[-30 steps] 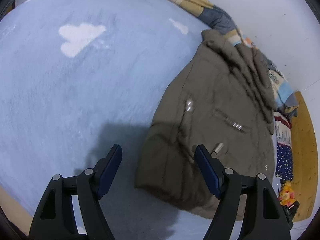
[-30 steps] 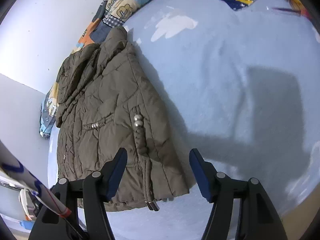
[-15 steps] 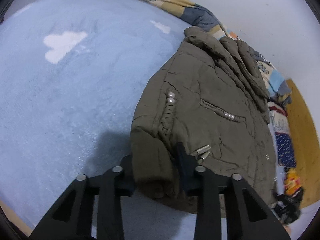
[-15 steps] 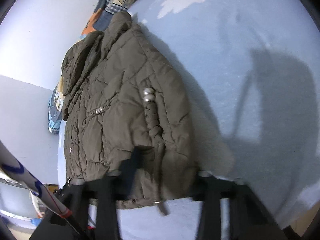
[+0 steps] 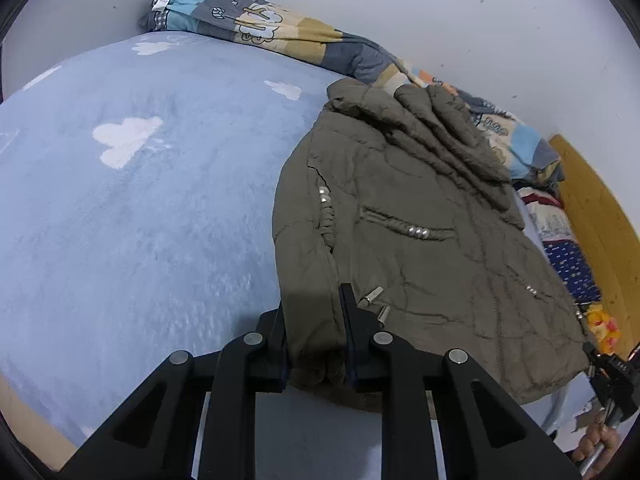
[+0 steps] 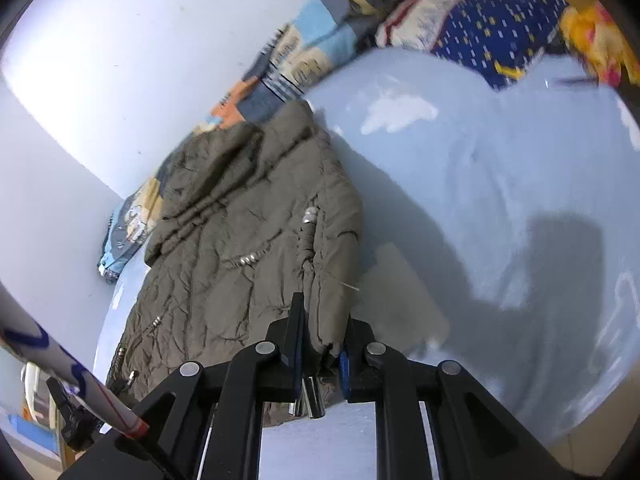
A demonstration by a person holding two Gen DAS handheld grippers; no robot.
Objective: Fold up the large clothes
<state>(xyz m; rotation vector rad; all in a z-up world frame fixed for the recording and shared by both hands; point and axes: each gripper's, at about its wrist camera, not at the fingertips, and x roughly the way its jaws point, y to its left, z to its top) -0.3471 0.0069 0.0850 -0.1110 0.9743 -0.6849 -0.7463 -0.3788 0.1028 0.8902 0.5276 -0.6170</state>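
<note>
Olive-brown padded jacket (image 5: 420,216): spread flat on the bed (image 5: 140,208), collar end toward the wall-side edge, hem toward the near edge. Quilted, creased; silver beads on the pocket trim, metal cord ends (image 5: 370,296) at the hem. Same jacket (image 6: 240,248) in the right wrist view, hem corner raised off the bed cover.

Left hand-held gripper (image 5: 316,328): jaws just closing, now clamped on a bunched fold of the jacket's hem at one lower corner; fabric pressed between both pads.

Right hand-held gripper (image 6: 322,340): jaws just closing, now clamped on the other lower hem corner; cloth pinched between the pads, two metal cord ends (image 6: 308,400) hanging below the jaws.

Bed cover: pale blue fleece with white cloud shapes (image 5: 124,140), bare over most of its width beside the jacket.

Patchwork quilt (image 5: 256,20): blue, tan and grey panels, bunched along the wall-side edge of the bed, touching the jacket's collar. Also visible (image 6: 288,64) in the right wrist view.

Dark blue patterned cloth (image 6: 492,28): heaped at the far corner of the bed, next to the quilt.

Yellow and red item (image 6: 600,44): just beside the blue cloth; kind cannot be told.

Wall (image 5: 440,8): plain white, behind the bed.
</note>
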